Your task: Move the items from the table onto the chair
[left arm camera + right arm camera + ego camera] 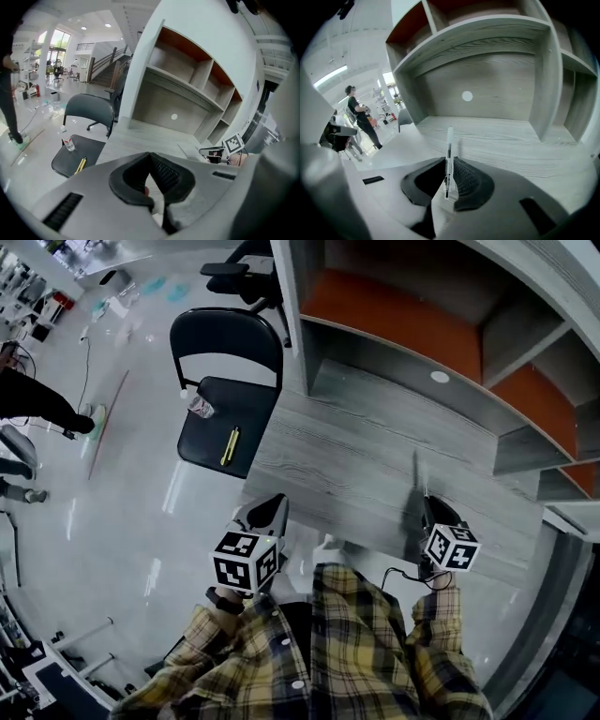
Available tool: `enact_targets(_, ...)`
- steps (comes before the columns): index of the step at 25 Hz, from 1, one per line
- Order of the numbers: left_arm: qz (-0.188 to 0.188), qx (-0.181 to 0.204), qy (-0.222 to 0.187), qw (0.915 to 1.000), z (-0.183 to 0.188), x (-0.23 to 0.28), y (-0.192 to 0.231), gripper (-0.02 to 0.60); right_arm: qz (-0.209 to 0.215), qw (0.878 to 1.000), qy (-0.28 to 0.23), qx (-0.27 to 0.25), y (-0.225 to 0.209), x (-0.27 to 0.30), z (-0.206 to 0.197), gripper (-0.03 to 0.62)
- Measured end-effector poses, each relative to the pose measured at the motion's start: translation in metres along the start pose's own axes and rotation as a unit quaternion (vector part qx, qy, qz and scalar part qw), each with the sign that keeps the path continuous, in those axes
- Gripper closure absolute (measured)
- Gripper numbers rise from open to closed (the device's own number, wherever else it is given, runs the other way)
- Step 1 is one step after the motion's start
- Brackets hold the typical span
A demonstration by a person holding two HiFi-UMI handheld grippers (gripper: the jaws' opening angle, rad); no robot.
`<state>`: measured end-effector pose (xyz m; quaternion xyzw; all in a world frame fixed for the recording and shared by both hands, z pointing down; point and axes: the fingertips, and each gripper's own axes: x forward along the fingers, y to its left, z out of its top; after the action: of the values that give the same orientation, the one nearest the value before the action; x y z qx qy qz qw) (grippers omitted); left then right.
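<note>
My right gripper (424,509) (449,161) is shut on a slim white pen (449,147) whose tip sticks out past the jaws; in the head view the pen (415,474) stands over the grey wooden table (356,460). My left gripper (270,510) (151,157) is shut with nothing in it, at the table's near left corner. The black chair (208,442) (70,161) stands to the left of the table. On its seat are a small clear bottle (201,406) (69,143) and a yellow pen (230,445) (80,164).
A shelf unit with orange back panels (403,324) rises behind the table. An office chair (239,273) stands beyond the black chair. A person in black (37,404) (358,112) is out on the glossy floor to the left.
</note>
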<state>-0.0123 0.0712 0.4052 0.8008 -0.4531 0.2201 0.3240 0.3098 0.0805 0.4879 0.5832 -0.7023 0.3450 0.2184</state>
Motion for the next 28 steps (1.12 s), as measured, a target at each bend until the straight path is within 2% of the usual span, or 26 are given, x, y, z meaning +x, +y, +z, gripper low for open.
enact_targets(6,0.020,-0.016,-0.009,0.9996,0.006,-0.044,0.112,0.577,0.049,0.998,0.002,-0.039,0.143,0.045,0.026,0.530)
enact_targets(14,0.036,-0.011,-0.005,0.9993,0.008,-0.085,0.272,0.577,0.110,0.993,-0.009,-0.039,0.351,0.133,0.050,0.530)
enact_targets(19,0.037,-0.020,0.009,0.9991,0.001,-0.093,0.344,0.577,0.152,0.988,0.001,-0.029,0.471,0.188,0.060,0.530)
enact_targets(23,0.041,-0.038,0.023,0.9982,-0.023,-0.086,0.382,0.577,0.173,0.984,0.020,-0.027,0.537,0.241,0.050,0.530)
enact_targets(28,0.050,-0.060,0.061,0.9951,-0.077,-0.060,0.423,0.577,0.165,0.983,0.057,-0.052,0.570,0.322,0.003,0.530)
